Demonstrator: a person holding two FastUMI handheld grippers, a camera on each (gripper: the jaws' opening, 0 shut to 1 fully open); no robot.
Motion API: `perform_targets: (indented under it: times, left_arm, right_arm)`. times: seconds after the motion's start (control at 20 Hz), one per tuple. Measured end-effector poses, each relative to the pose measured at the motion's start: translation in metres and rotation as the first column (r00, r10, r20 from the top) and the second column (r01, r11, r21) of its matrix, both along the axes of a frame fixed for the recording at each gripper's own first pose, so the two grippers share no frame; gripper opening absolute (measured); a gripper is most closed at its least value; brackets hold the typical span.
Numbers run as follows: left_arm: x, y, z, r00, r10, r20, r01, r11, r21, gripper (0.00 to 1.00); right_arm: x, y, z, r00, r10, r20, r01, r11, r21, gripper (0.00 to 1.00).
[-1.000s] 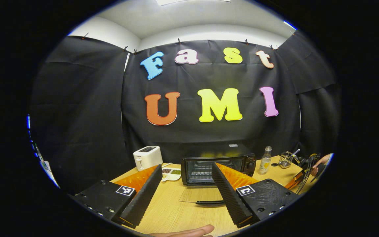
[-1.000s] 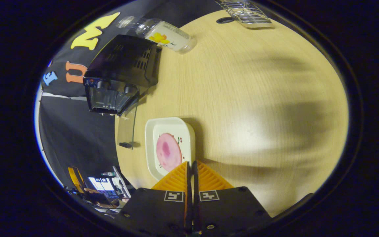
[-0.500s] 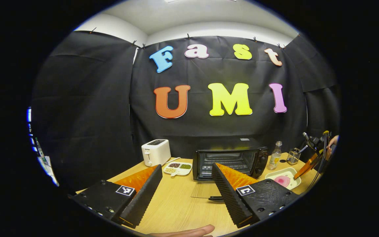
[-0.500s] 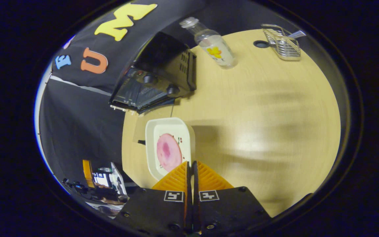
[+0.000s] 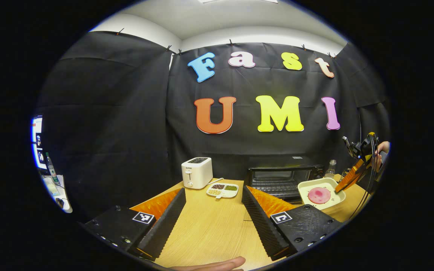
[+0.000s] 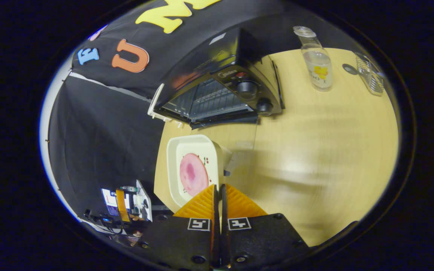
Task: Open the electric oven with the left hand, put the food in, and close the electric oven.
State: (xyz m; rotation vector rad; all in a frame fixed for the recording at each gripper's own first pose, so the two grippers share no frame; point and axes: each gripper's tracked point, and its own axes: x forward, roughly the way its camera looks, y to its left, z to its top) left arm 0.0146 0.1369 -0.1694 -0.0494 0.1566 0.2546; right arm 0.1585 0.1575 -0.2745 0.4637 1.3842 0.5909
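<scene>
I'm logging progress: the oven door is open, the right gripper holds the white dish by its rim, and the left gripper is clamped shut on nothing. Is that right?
One detail is off: the left gripper is open, its fingers spread wide apart over the table, as the left gripper view shows. The oven door is down, and the right gripper grips the white dish by its rim.

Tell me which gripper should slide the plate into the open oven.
Right. The right gripper is shut on the rim of the plate with the food, held just in front of the open oven. The left gripper is open, empty, and off to the side.
</scene>
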Motion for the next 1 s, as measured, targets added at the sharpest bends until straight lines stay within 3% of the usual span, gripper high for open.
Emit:
perform_targets:
  times: [0.15,0.35,0.55,0.65,0.75,1.0]
  left_arm:
    - [-0.008,0.006,0.003,1.0,-0.004,0.022,0.004,1.0,-0.001,0.96]
    - [-0.015,0.007,0.01,0.998,-0.025,0.064,0.024,1.0,0.01,0.96]
    - [-0.025,0.0,0.019,0.991,-0.084,0.106,0.081,0.996,0.03,0.96]
    - [-0.031,0.0,0.023,0.986,-0.113,0.124,0.11,0.994,0.028,0.96]
    - [-0.037,-0.003,0.021,0.983,-0.138,0.122,0.139,0.99,-0.008,0.96]
    - [-0.044,0.016,0.015,0.99,-0.09,0.109,0.09,0.996,0.002,0.96]
  right_arm:
    - [0.017,0.026,-0.005,0.999,-0.053,0.013,0.052,0.999,0.014,0.04]
    - [0.037,0.058,-0.023,0.986,-0.164,0.001,0.164,0.986,0.03,0.01]
    - [0.059,0.087,-0.044,0.948,-0.319,-0.007,0.319,0.945,0.065,0.01]
    - [0.073,0.096,-0.05,0.903,-0.43,-0.008,0.429,0.899,0.089,0.04]
    - [0.087,0.1,-0.056,0.843,-0.537,-0.012,0.535,0.837,0.116,0.01]
    - [0.125,0.102,-0.074,0.648,-0.762,0.003,0.751,0.639,0.165,0.04]
